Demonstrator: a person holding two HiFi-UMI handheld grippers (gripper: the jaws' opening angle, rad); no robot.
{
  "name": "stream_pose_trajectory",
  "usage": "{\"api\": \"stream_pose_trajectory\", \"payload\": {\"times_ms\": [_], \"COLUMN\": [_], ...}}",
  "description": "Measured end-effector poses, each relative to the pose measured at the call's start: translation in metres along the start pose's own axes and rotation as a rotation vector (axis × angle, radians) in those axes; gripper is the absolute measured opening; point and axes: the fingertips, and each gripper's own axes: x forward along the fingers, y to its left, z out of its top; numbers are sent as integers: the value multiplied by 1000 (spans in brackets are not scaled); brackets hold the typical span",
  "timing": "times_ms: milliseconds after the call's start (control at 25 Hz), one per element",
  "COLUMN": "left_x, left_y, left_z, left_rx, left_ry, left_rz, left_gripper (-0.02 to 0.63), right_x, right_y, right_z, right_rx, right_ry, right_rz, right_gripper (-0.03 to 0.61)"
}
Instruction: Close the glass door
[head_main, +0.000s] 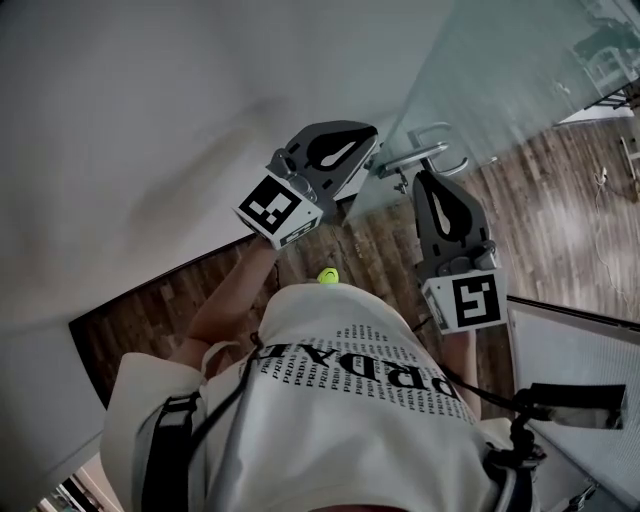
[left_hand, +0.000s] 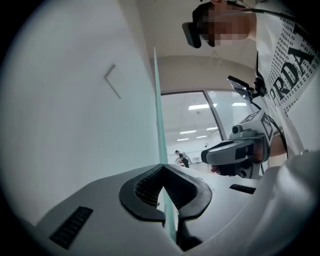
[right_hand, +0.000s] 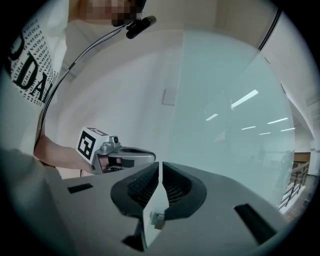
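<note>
Jaws on the left gripper (head_main: 366, 150) are pressed together and hold nothing. The right gripper (head_main: 428, 188) is the same, closed and empty. The glass door (head_main: 500, 80) is in front of both, up and to the right, beside the white wall (head_main: 150, 100). Its edge (left_hand: 158, 115) stands straight up just past the left gripper's tips. The metal handle (head_main: 420, 157) sticks out sideways between the two tools, just above the right one. I think the left gripper is nearer the edge, so it can push there.
</note>
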Motion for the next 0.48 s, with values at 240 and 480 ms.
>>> {"api": "stream_pose_trajectory", "payload": {"times_ms": [240, 480], "left_x": [13, 29], "left_y": [-4, -8], "left_z": [5, -5], "left_rx": [4, 11], "left_ry": [4, 42], "left_rz": [-73, -93], "left_gripper": [64, 64], "right_x": [10, 9], "right_y": [0, -5], "right_z": [0, -12], "right_rx": [8, 21], "right_ry": [34, 76], "right_rz": [-3, -21], "right_gripper": [0, 0]}}
